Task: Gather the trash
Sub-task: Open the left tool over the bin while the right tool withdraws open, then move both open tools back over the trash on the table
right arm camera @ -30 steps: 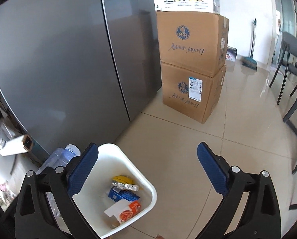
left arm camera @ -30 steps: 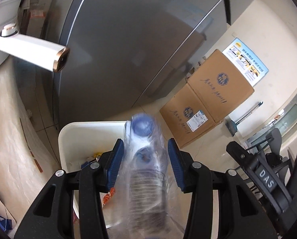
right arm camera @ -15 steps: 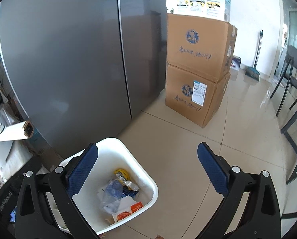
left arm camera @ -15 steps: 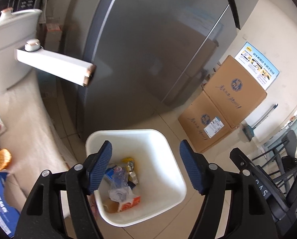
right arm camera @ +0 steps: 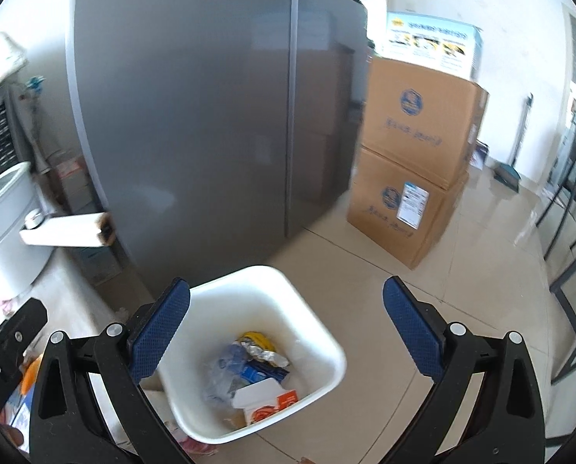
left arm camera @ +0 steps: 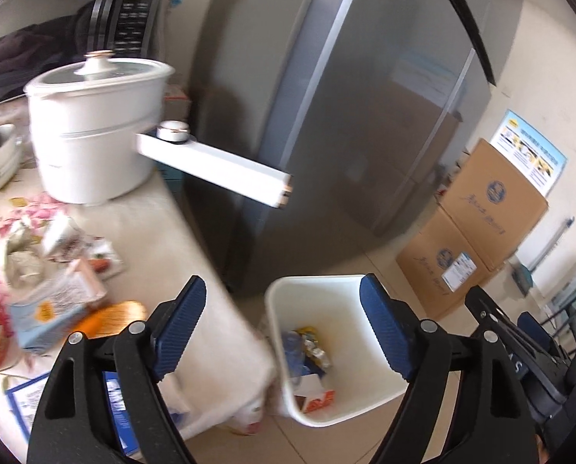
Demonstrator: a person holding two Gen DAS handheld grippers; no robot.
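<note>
A white trash bin [left arm camera: 369, 411] [right arm camera: 288, 282] stands on the tiled floor beside the table. Inside lie a crushed clear plastic bottle [right arm camera: 224, 371] [left arm camera: 293, 352], foil, a blue wrapper and an orange-and-white carton [right arm camera: 270, 400]. My left gripper [left arm camera: 284, 321] hovers above the table's corner and the bin; its jaws are opening and nothing is between them. My right gripper [right arm camera: 288, 328] is wide open and empty above the bin. More trash lies on the floral tablecloth [left arm camera: 133, 224]: crumpled paper [left arm camera: 21, 259], a small carton [left arm camera: 61, 232], an orange wrapper [left arm camera: 110, 317] and a light-blue packet [left arm camera: 48, 309].
A white lidded cooker [left arm camera: 94, 131] with a long white handle [left arm camera: 214, 170] juts past the table edge. A grey refrigerator [right arm camera: 210, 116] rises behind the bin. Two stacked cardboard boxes [right arm camera: 415, 178] stand to the right, with dark chairs [right arm camera: 574, 208] at the far right.
The left gripper let go of the plastic bottle, which dropped into the bin. It then opened wider and swung left over the table. The right gripper drew back a little, staying open.
</note>
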